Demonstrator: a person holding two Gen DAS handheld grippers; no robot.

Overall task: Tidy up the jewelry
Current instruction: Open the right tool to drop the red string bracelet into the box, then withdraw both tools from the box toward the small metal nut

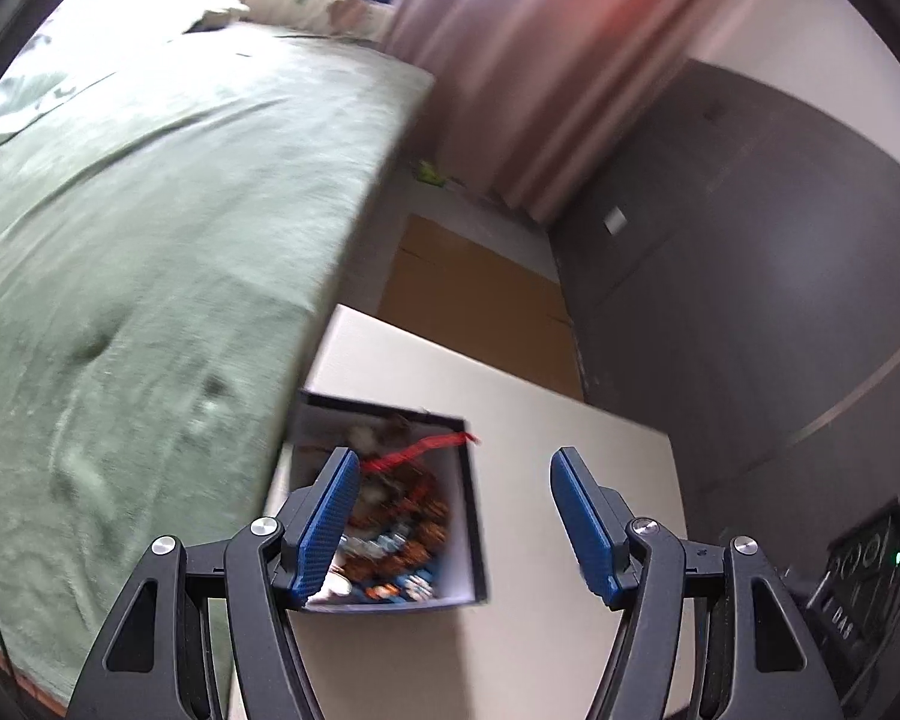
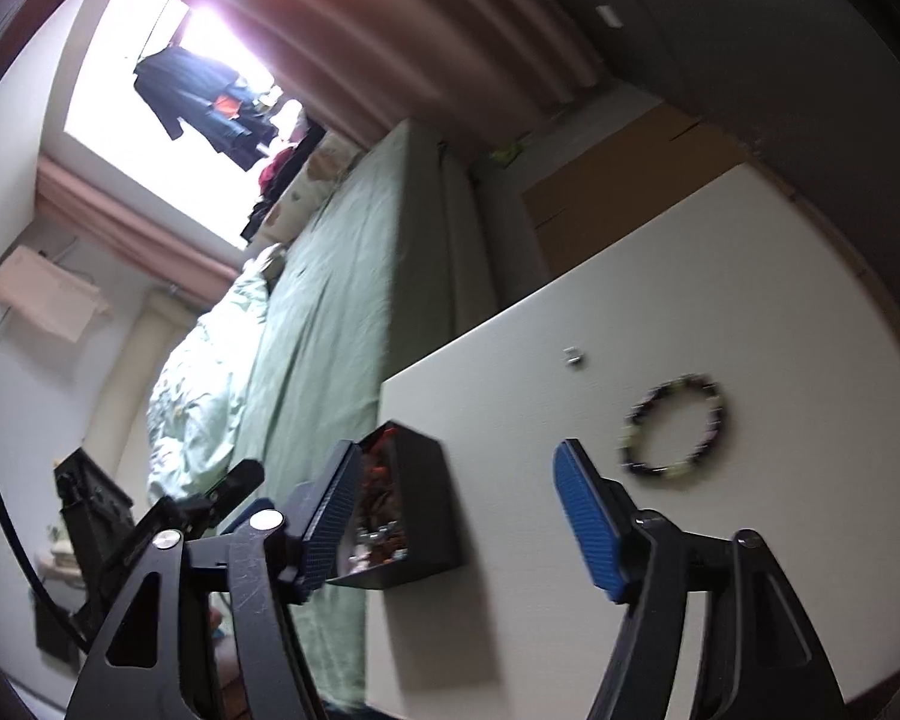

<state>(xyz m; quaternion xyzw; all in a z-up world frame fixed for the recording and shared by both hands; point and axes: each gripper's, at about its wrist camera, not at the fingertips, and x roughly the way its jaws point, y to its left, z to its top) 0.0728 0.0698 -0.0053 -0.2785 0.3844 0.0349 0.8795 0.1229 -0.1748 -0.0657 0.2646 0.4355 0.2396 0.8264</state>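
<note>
At the worktop's left edge beside the bed, my left gripper, jaws released and holding nothing, hovers over the black jewelry box, already heaped with beads. Further right my right gripper, jaws likewise spread and bare, hangs short of the beaded bracelet lying loose mid-worktop, near a small metal piece. Judging by this, collecting is underway; next calls for closing on that bracelet.

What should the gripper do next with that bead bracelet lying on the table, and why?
Probably move the right gripper toward the bracelet to pinch it. Its jaws are open and empty, and the bracelet lies loose on the white table, outside the black box already holding jewelry.
</note>
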